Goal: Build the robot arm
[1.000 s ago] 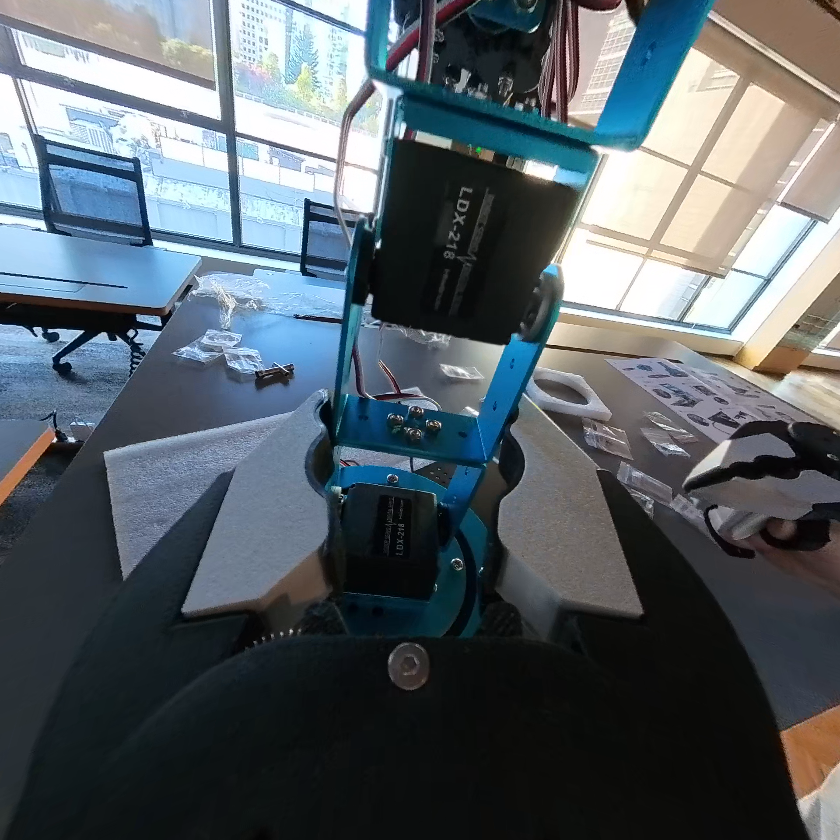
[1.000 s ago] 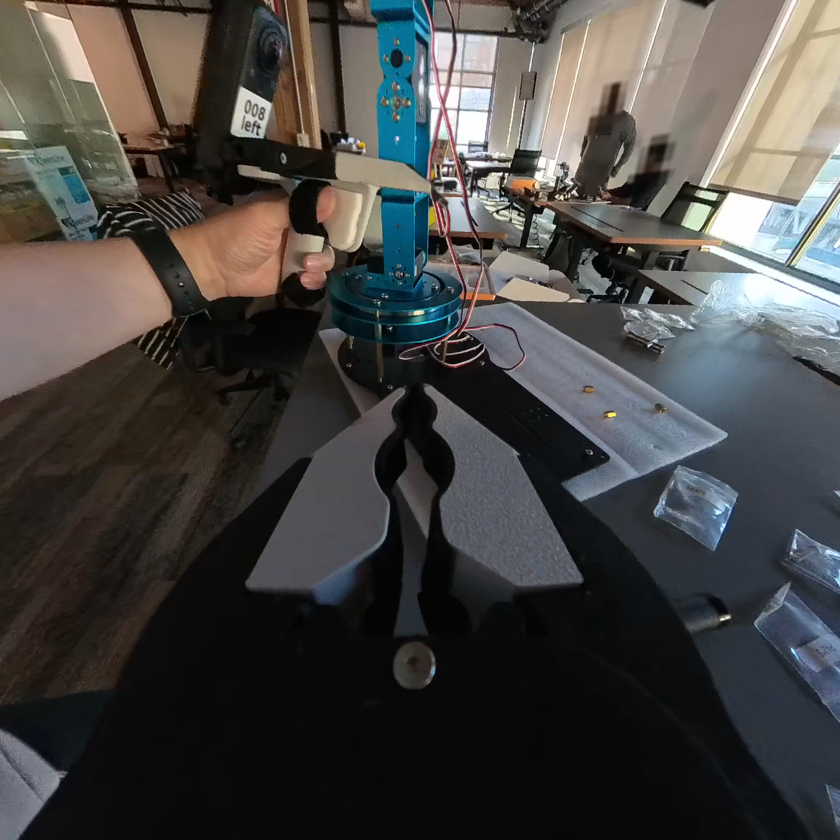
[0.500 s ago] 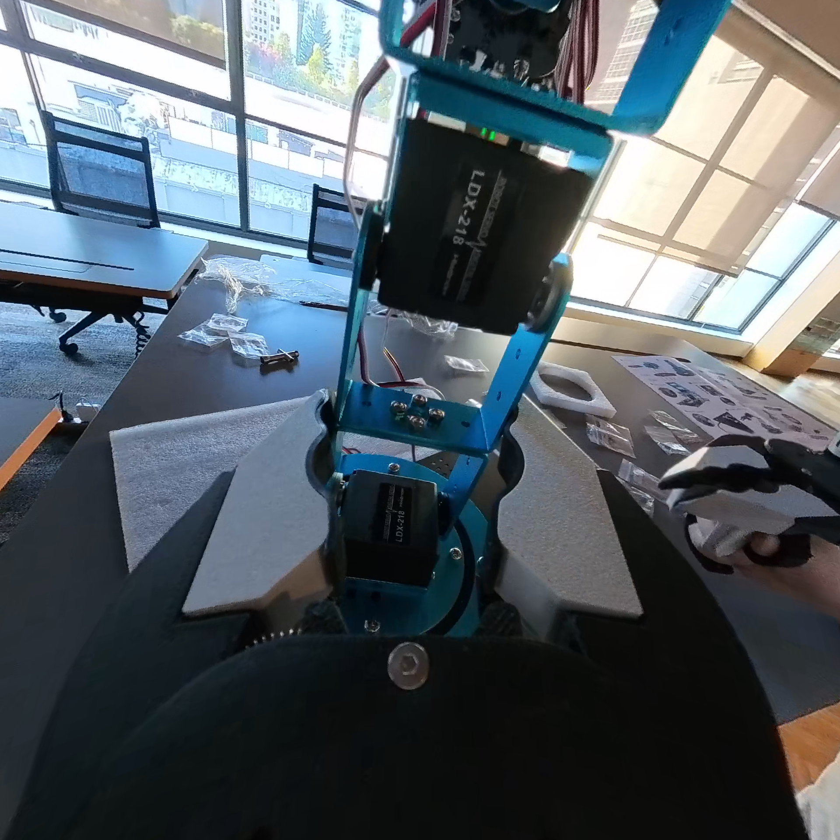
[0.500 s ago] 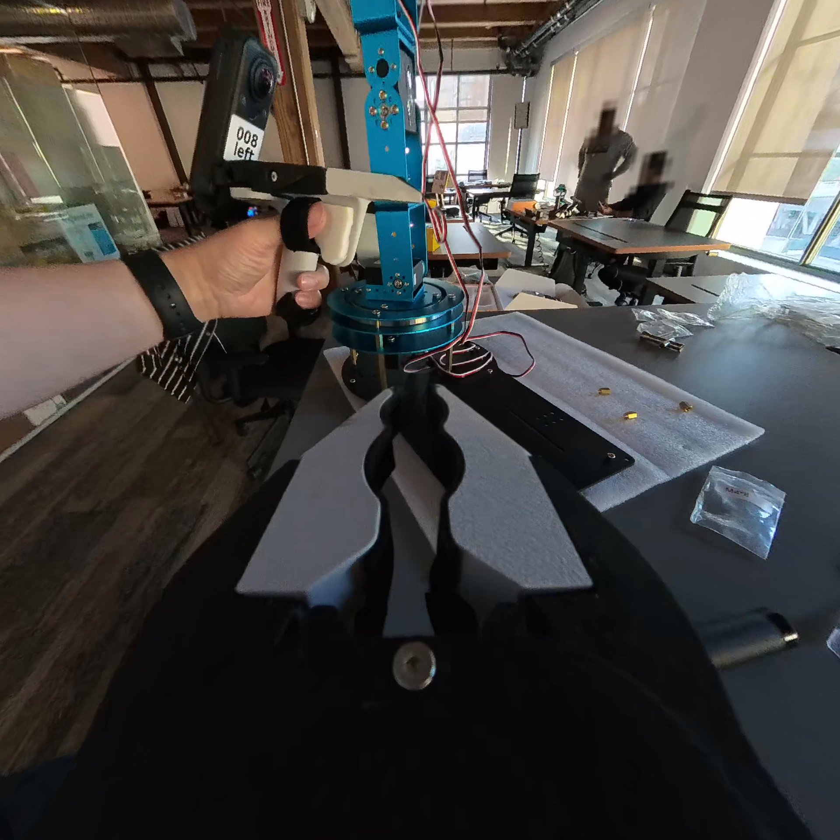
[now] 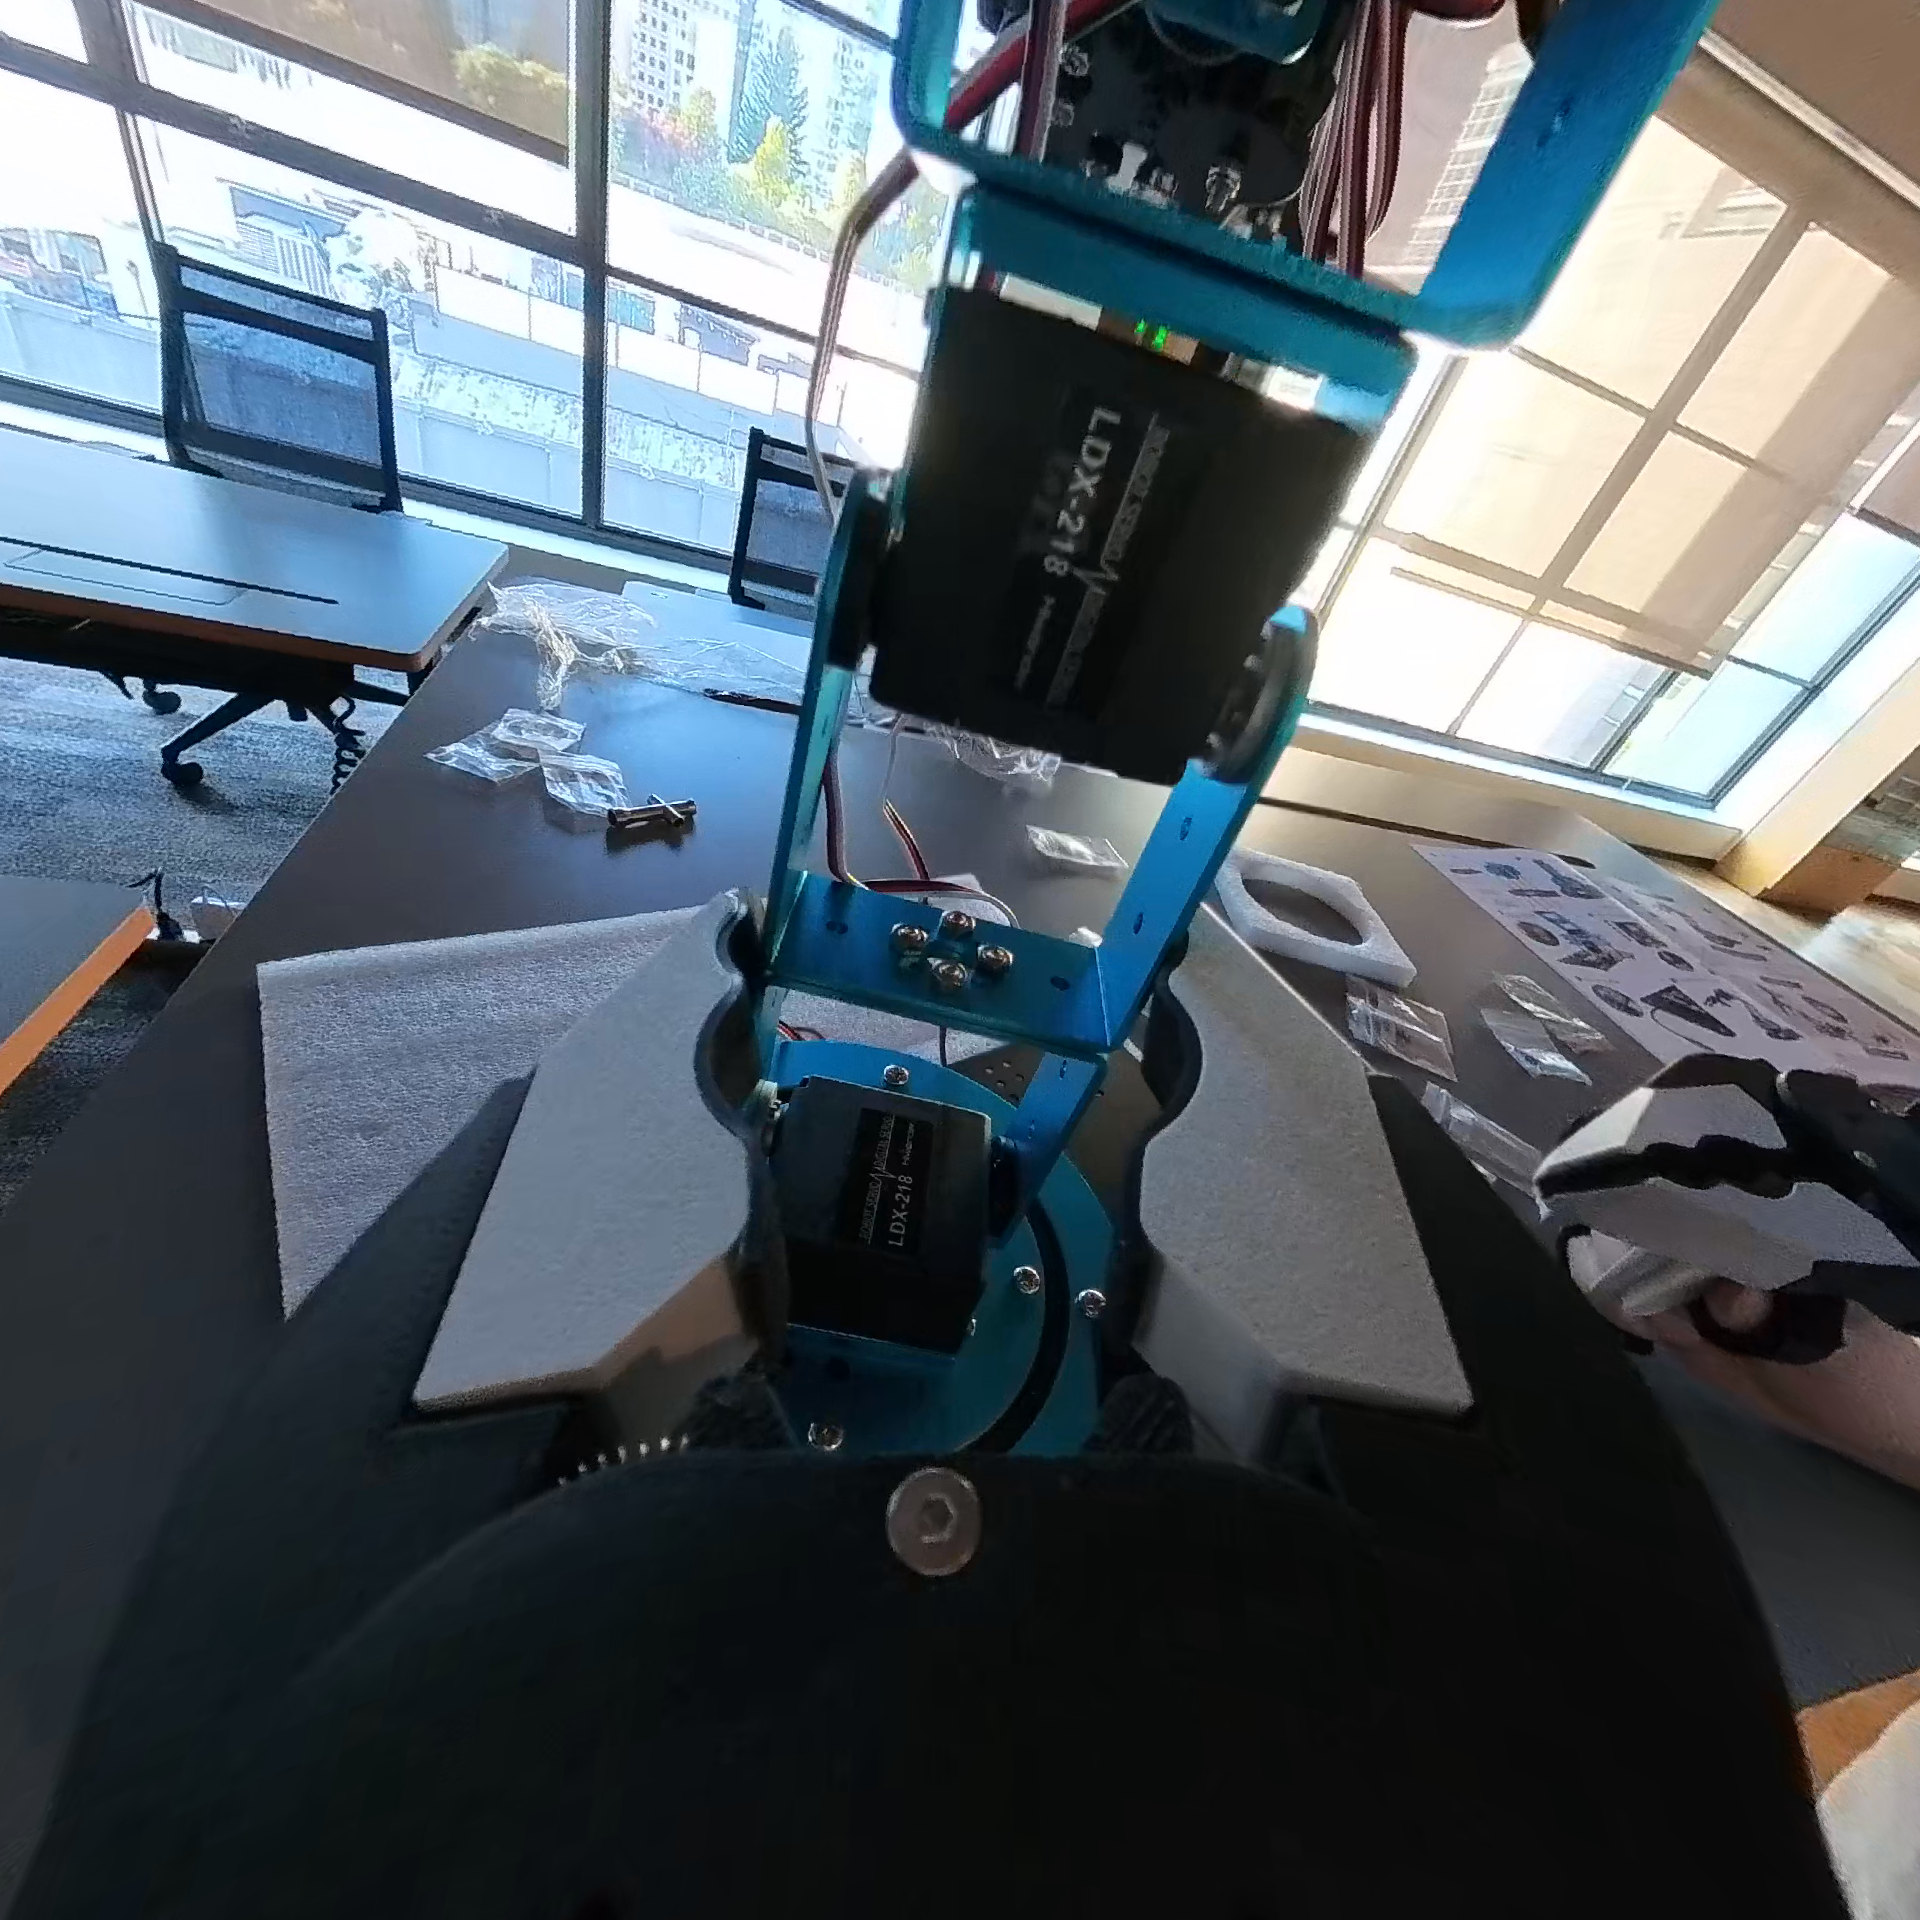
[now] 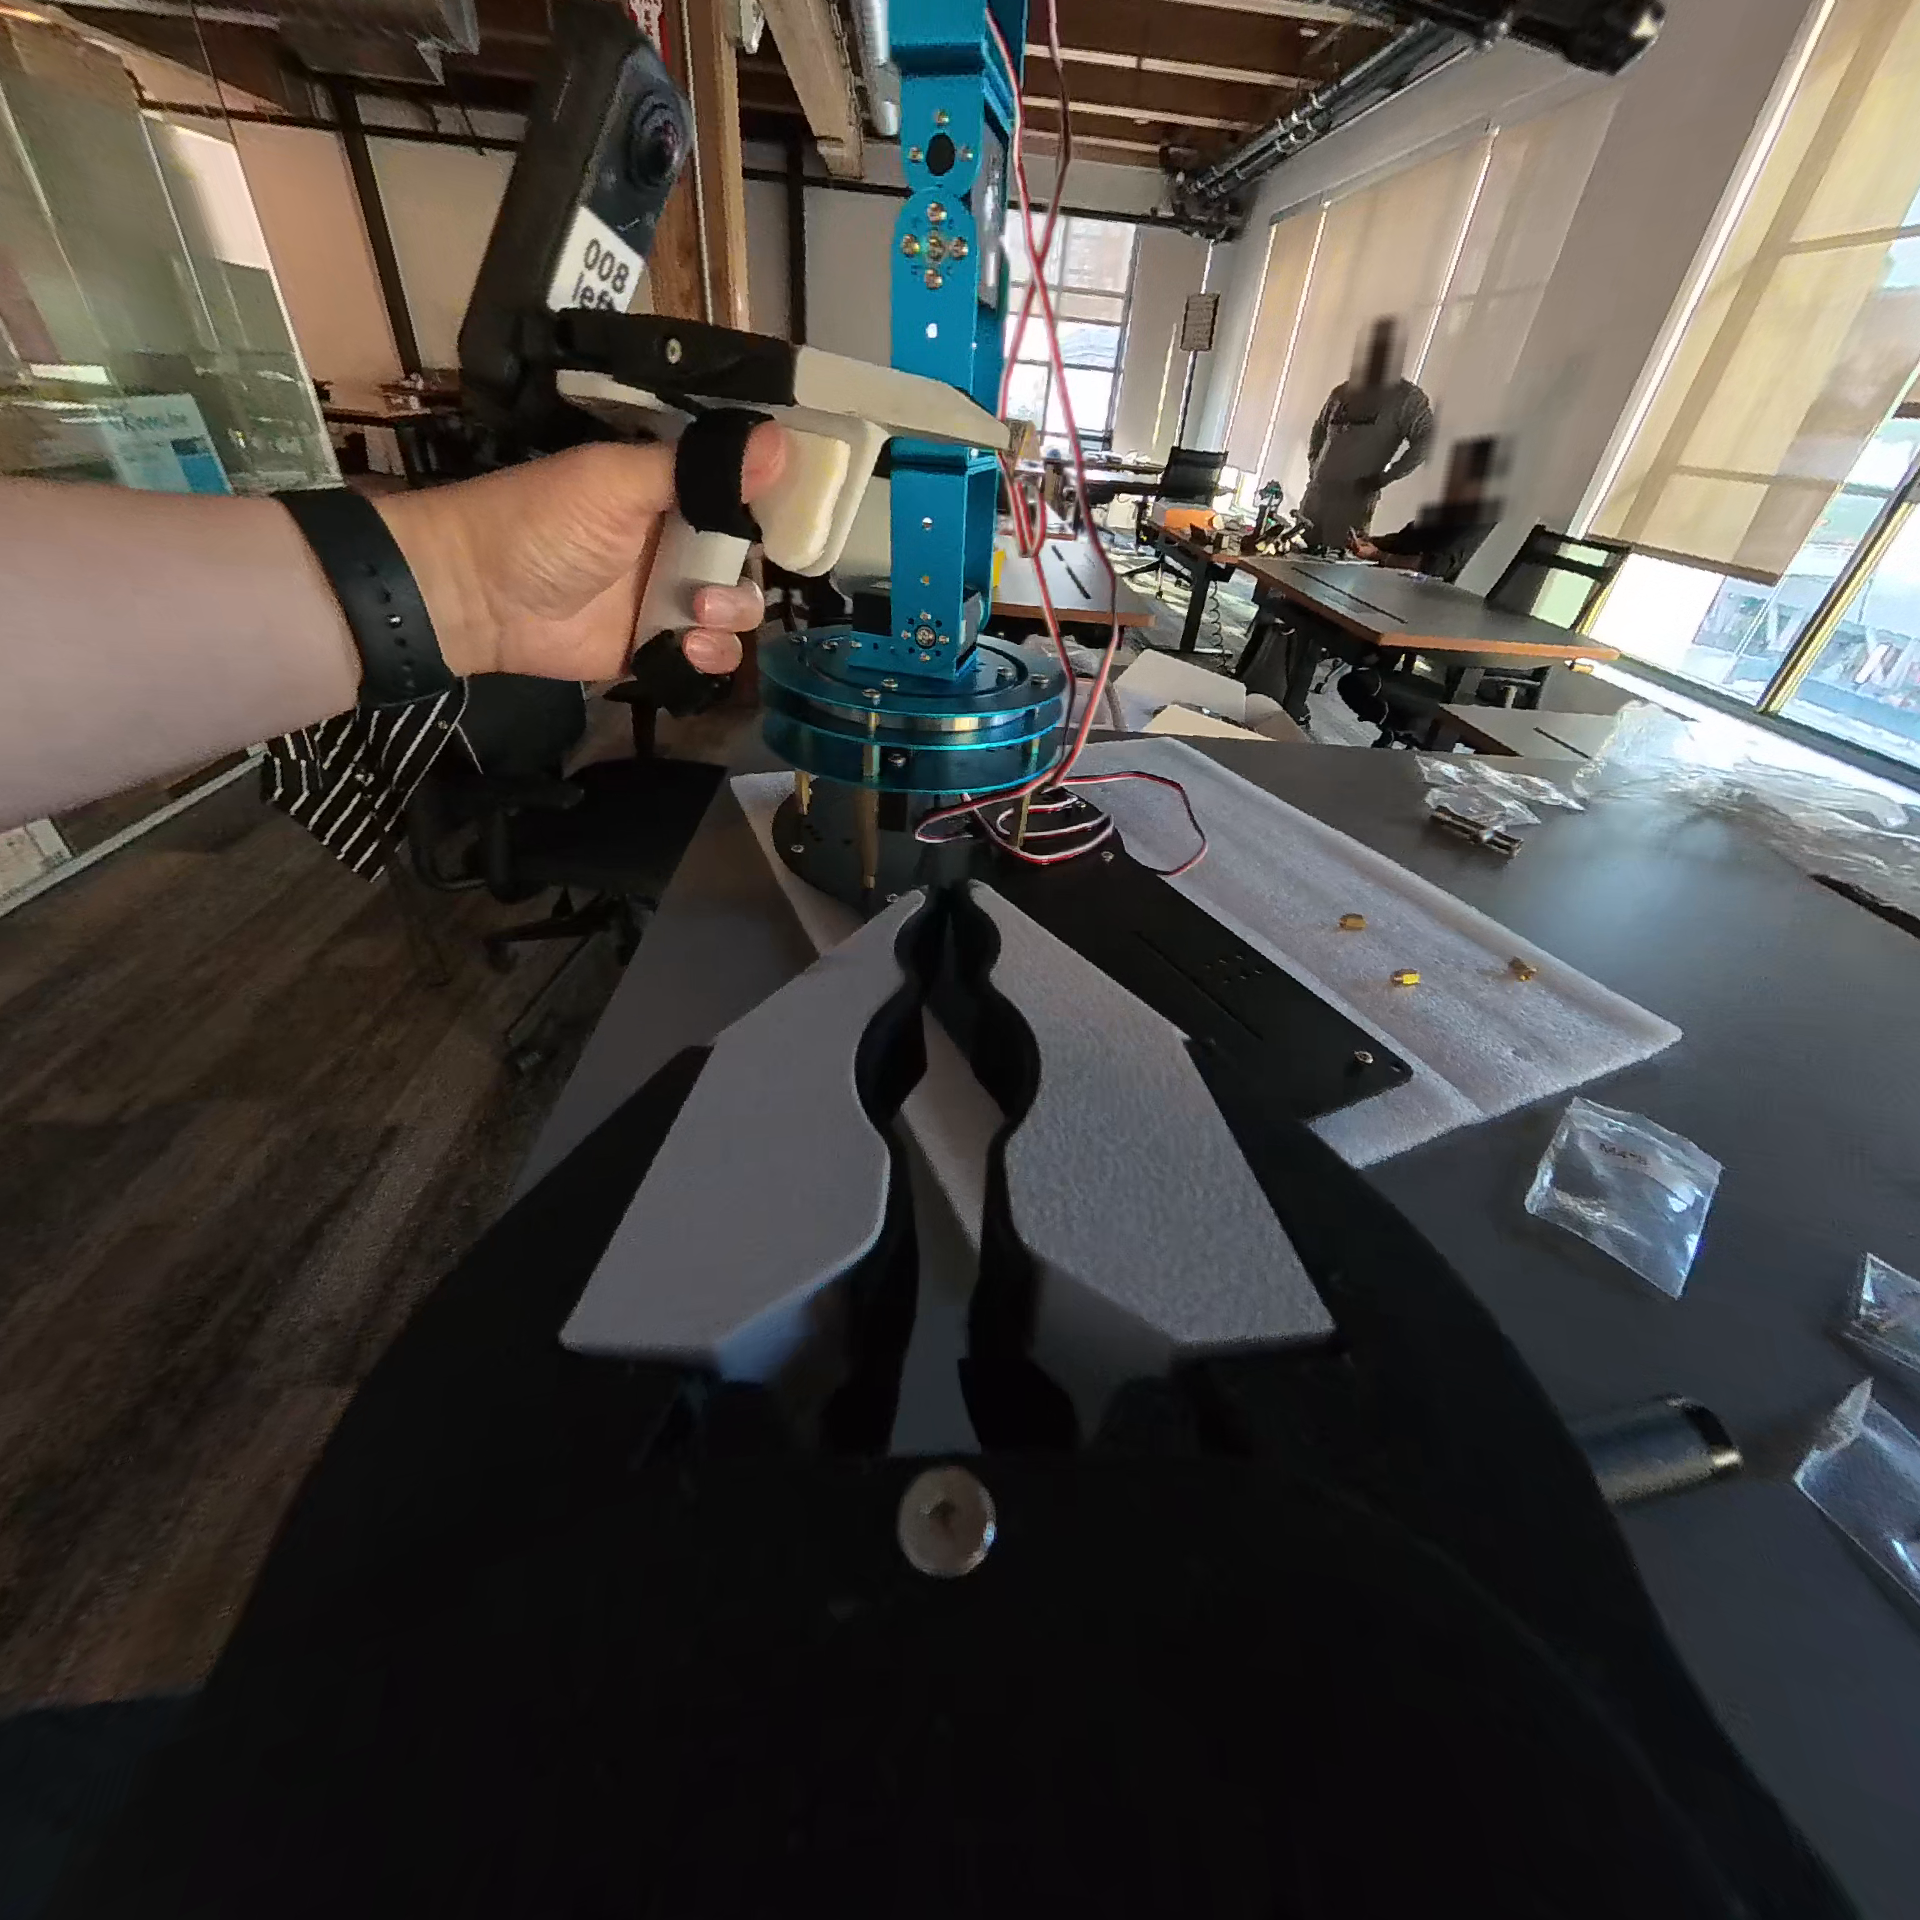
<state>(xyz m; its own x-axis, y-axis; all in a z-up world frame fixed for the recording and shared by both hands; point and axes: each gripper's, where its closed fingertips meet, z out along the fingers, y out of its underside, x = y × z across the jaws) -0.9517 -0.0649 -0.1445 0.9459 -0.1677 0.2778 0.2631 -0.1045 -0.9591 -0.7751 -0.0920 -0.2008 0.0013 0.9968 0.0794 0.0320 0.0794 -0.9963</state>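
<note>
From the left wrist view, the left hand-held gripper [image 5: 951, 997] is spread wide, its two white fingers [image 5: 623, 1132] set on either side of a blue metal robot arm [image 5: 940, 966]. Each finger lies close against the sides of the blue bracket, though actual contact cannot be made out. The arm rises from a round blue base [image 5: 1023, 1340] between the fingers, carrying a small black motor [image 5: 883, 1210] low down and a larger black motor [image 5: 1101, 582] higher up. It stands on a white foam sheet [image 5: 416, 1039] on the dark bench [image 5: 499, 821]. Small clear bags [image 5: 530, 753] and a metal tool [image 5: 652, 814] lie toward the far left edge, a printed sheet [image 5: 1683, 956] toward the far right corner. The right hand-held gripper [image 5: 1714, 1174] shows at the right edge.

From the right wrist view, the right hand-held gripper [image 6: 951, 914] is nearly closed, tips almost meeting, and holds nothing. It hangs just short of the robot arm [image 6: 945, 416], near its black base plate [image 6: 1195, 966] on the foam sheet [image 6: 1403, 977]. A hand [image 6: 561, 561] holds the left hand-held gripper [image 6: 977, 426] against the blue column. Three small brass pieces [image 6: 1405, 978] sit on the foam; clear bags [image 6: 1621, 1195] lie near the right edge of the bench [image 6: 1714, 1039].
</note>
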